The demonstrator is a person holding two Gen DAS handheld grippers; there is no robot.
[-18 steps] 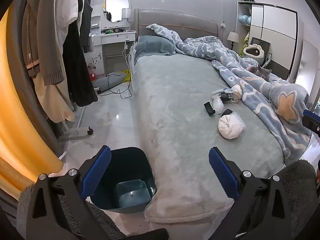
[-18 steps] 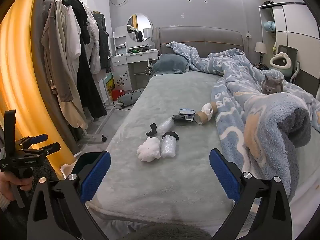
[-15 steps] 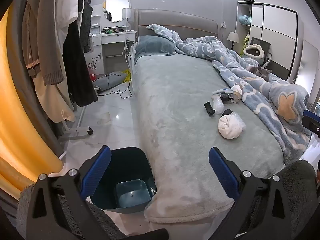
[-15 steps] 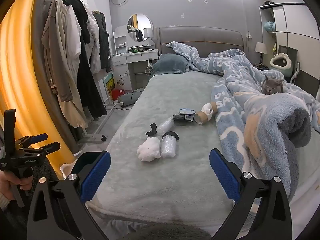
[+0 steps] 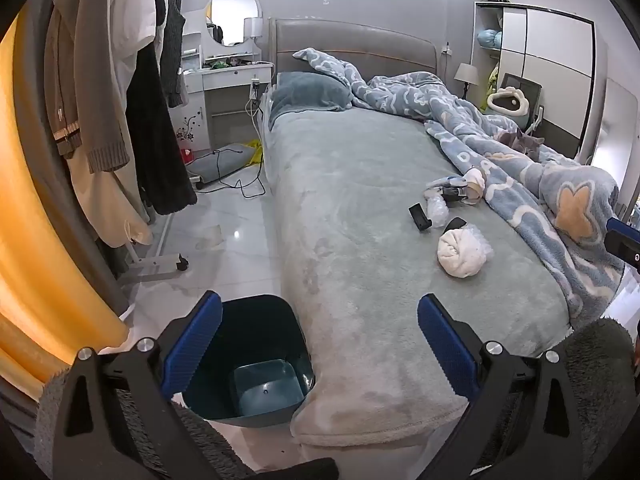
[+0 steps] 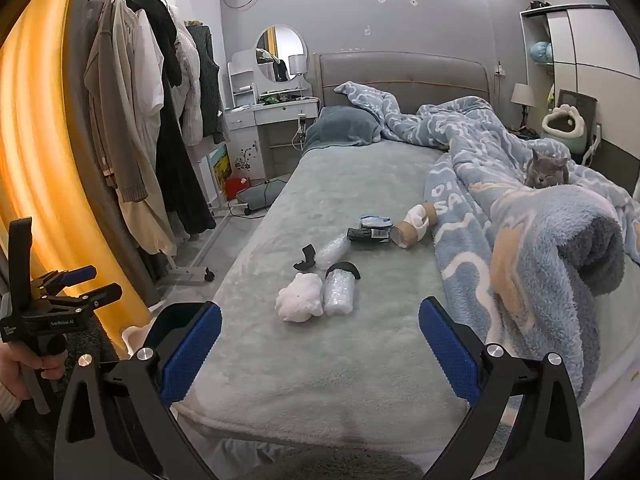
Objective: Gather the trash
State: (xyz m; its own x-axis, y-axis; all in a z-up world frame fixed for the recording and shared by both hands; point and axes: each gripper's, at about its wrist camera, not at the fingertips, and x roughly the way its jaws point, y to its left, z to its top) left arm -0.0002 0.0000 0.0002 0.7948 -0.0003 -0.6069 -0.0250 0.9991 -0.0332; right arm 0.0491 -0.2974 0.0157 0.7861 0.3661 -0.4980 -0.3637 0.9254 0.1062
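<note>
Trash lies on the grey bed [image 6: 360,360]: a white crumpled wad [image 6: 301,302] [image 5: 460,255], a roll of bubble wrap [image 6: 340,291], a second plastic roll [image 6: 331,247], black scraps [image 6: 306,261], a dark packet [image 6: 369,234] and a cardboard tube [image 6: 412,229]. A dark teal bin [image 5: 256,360] stands on the floor at the bed's near left corner. My left gripper [image 5: 319,348] is open and empty above the bin and bed corner. My right gripper [image 6: 320,354] is open and empty, short of the wad.
A blue patterned blanket [image 6: 520,240] is heaped on the bed's right side, with a grey cat [image 6: 547,168] on it. A clothes rack [image 5: 120,120] stands to the left on the tiled floor [image 5: 224,248]. A dressing table [image 5: 228,92] is at the back.
</note>
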